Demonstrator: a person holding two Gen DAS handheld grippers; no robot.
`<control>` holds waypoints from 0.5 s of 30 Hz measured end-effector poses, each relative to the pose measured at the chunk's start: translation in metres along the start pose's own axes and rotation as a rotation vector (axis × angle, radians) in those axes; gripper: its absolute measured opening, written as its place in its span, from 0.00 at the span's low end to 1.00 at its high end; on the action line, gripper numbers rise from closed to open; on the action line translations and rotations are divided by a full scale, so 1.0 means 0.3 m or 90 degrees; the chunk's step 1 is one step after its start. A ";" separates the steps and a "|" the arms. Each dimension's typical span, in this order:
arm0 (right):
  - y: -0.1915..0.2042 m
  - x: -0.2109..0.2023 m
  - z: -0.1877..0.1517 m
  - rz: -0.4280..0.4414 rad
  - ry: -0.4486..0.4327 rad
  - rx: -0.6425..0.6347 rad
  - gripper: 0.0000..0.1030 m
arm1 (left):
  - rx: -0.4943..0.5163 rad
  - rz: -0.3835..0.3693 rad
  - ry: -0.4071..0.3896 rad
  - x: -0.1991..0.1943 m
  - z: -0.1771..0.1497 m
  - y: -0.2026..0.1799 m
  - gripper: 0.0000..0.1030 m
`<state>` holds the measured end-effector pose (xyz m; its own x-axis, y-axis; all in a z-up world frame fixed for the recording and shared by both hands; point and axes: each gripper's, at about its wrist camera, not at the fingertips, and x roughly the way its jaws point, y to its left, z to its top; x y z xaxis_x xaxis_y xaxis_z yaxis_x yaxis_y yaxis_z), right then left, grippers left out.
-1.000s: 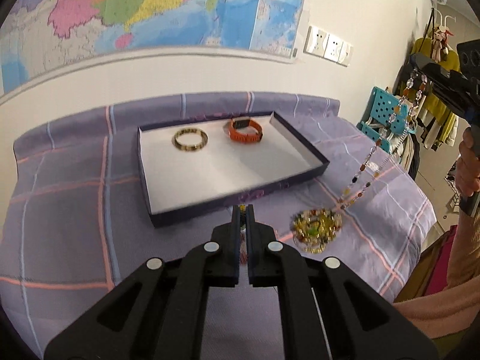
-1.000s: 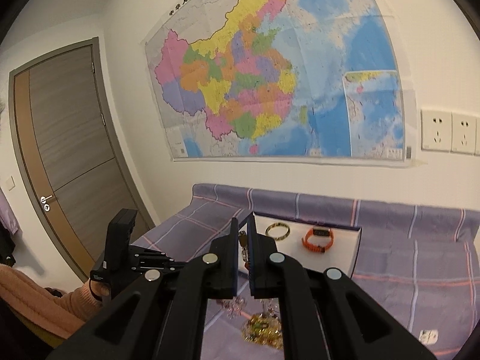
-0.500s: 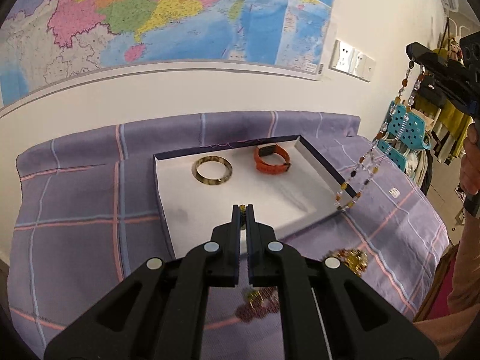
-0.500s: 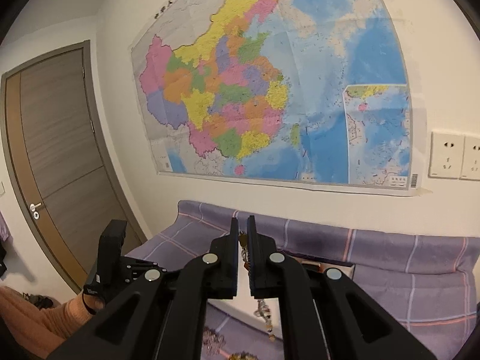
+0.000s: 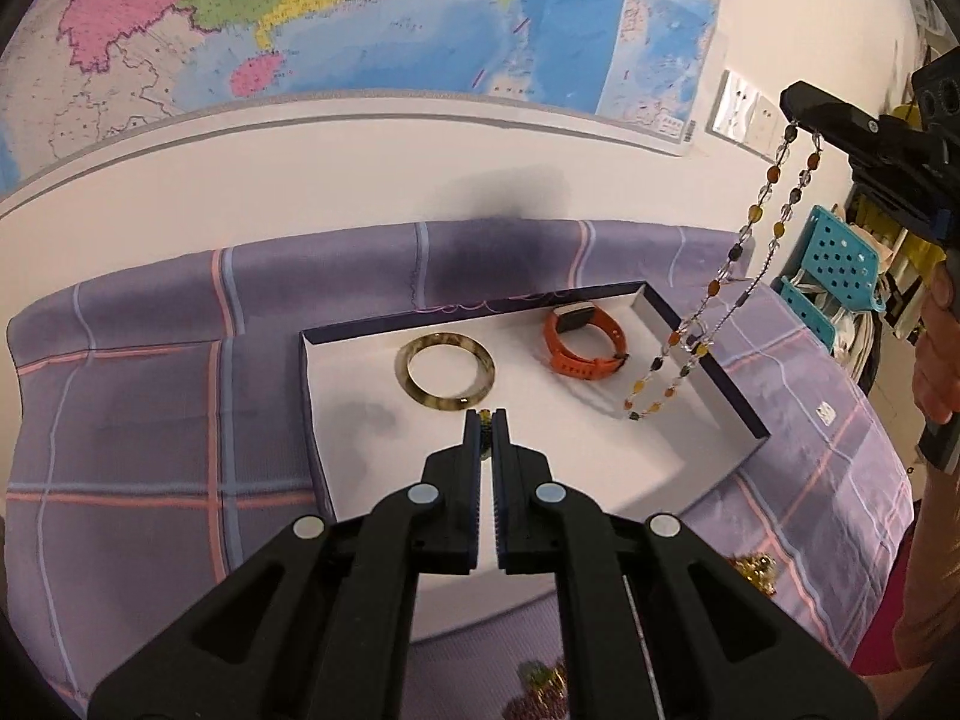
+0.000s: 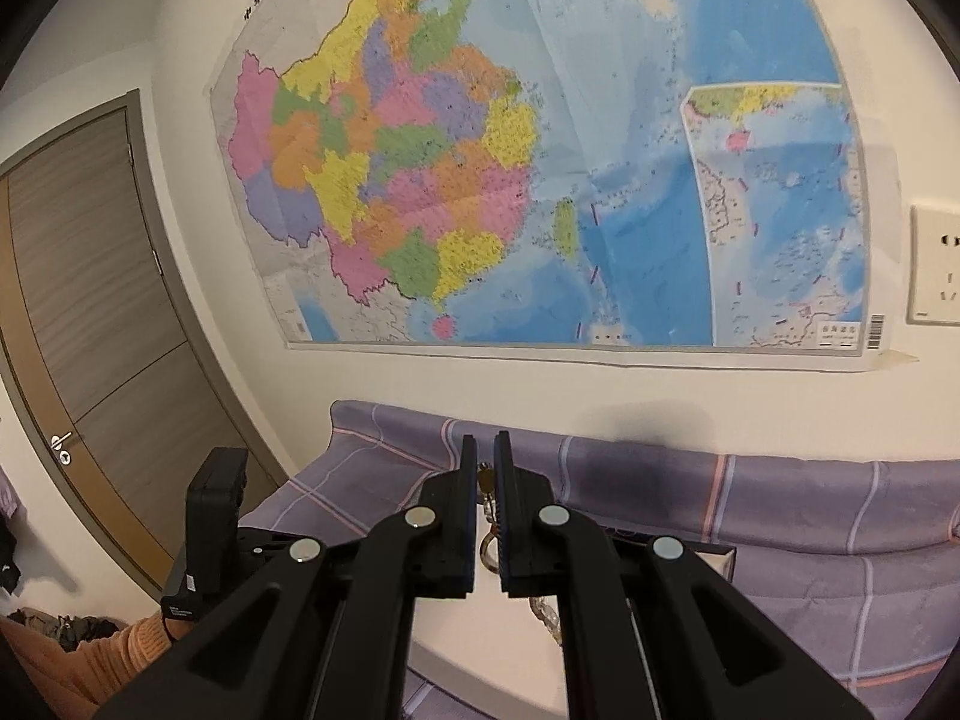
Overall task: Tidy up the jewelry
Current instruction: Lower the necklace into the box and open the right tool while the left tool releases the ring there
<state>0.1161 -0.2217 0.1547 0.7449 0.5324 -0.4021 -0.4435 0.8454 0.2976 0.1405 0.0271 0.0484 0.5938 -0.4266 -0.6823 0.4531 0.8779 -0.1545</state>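
Note:
A shallow white tray with a dark rim (image 5: 702, 339) sits on the purple checked cloth. In it lie a tortoiseshell bangle (image 5: 445, 371) and an orange watch band (image 5: 581, 343). My left gripper (image 5: 486, 417) is shut on a small piece of beaded jewelry, hovering over the tray's near half. My right gripper (image 5: 801, 114) is shut on one end of a long beaded necklace (image 5: 708, 294), which hangs over the tray's right side. In the right wrist view the right gripper (image 6: 486, 450) pinches the necklace beads (image 6: 485, 480).
A pile of yellow and dark beads (image 5: 753, 567) lies on the cloth near the tray's front right, more beads (image 5: 537, 690) at the bottom. A teal crate (image 5: 837, 258) stands beyond the table's right edge. A wall map hangs behind.
Both grippers rose and moved over the tray. The necklace lifted clear of the bead pile and now hangs over the tray's right side.

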 end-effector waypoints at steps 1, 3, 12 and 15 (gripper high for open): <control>-0.003 0.012 -0.001 -0.002 0.003 -0.002 0.04 | -0.002 0.001 0.005 0.015 0.005 0.004 0.04; -0.009 0.029 -0.008 -0.004 0.010 -0.008 0.04 | -0.003 0.004 0.011 0.036 0.010 0.006 0.04; -0.094 0.108 -0.085 -0.029 0.068 -0.013 0.04 | -0.005 0.010 0.062 0.153 -0.020 0.019 0.04; -0.123 0.138 -0.109 -0.036 0.090 -0.007 0.04 | -0.011 0.007 0.076 0.183 -0.028 0.026 0.04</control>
<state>0.1471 -0.2295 0.0988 0.6918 0.4839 -0.5360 -0.4085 0.8743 0.2620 0.1711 0.0124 0.0038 0.5154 -0.3884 -0.7639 0.4342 0.8869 -0.1580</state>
